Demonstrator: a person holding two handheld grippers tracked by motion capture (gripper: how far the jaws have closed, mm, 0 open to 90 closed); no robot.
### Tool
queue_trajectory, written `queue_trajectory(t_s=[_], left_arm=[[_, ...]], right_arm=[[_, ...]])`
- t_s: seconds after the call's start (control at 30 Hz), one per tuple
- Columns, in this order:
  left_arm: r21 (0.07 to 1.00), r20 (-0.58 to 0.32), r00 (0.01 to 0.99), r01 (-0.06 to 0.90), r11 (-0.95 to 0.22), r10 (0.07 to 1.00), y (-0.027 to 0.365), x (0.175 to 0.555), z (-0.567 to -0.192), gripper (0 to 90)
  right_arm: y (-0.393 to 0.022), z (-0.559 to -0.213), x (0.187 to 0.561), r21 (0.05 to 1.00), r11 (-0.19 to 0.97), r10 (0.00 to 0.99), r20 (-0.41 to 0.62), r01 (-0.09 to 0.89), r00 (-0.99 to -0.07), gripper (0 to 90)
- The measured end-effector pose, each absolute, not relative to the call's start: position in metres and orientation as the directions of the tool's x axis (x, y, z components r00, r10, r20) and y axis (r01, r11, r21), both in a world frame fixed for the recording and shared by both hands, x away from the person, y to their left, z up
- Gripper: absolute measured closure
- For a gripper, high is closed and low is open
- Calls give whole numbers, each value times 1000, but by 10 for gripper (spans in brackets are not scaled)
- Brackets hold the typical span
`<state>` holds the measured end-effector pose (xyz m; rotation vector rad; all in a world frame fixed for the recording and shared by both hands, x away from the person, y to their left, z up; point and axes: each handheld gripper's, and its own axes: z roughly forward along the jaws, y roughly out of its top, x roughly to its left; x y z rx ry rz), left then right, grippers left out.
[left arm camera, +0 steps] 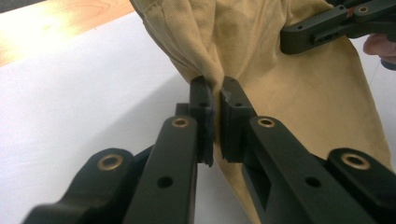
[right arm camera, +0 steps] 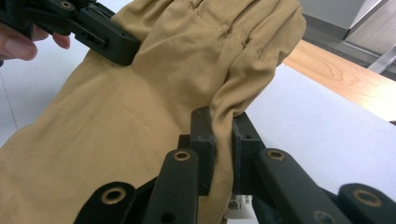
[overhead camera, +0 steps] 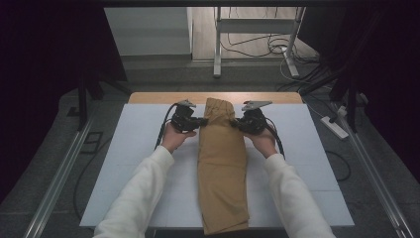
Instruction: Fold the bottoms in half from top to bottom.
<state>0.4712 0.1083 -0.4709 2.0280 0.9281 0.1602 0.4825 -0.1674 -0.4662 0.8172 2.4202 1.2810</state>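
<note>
We have the long tan woven-cloth garment [overhead camera: 222, 163], folded into a narrow strip, lying lengthwise on the white-covered surface [overhead camera: 133, 148] between our two hands, its far end raised between the grippers. Our left gripper [overhead camera: 203, 120] is closed tight on a pinched fold of the cloth's edge, which rises straight out from between its pads [left arm camera: 203, 103] and runs away ahead and to the right. Our right gripper [overhead camera: 234, 123] is likewise clamped on the opposite edge, the fabric bunched between its pads [right arm camera: 203, 135] with a small white label [right arm camera: 240, 205] hanging just beneath them; the gathered, stitched band of the garment sits just beyond its tips. We judge the cloth to be light, soft and limp: it will sag and crease wherever we do not support it, and it offers no stiffness to push against. A grip on the side edges near one end, as we have here, seems right, since a doubled fold gives the pads more to bite than a single layer.
</note>
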Motion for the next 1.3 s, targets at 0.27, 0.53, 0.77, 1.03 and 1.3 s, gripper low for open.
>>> queue_trajectory(t_s=[0.27, 0.53, 0.77, 1.03, 1.3], left_arm=[[796, -192, 715, 514, -320, 672, 107, 473, -445, 847], [783, -194, 718, 524, -336, 668, 104, 474, -449, 846], [788, -188, 716, 519, -332, 673, 104, 477, -447, 846], [817, -153, 708, 483, -315, 689, 109, 487, -419, 846], [804, -151, 719, 489, -338, 679, 107, 486, -427, 844]], right_arm=[[-170, -445, 483, 854, 424, 606, -19, 303, -795, 821], [-172, -445, 482, 849, 425, 609, -12, 314, -793, 821], [-172, -446, 484, 852, 426, 611, -24, 303, -791, 822], [-167, -421, 495, 880, 405, 617, -61, 250, -784, 821], [-168, -427, 494, 874, 408, 620, -54, 263, -782, 821]])
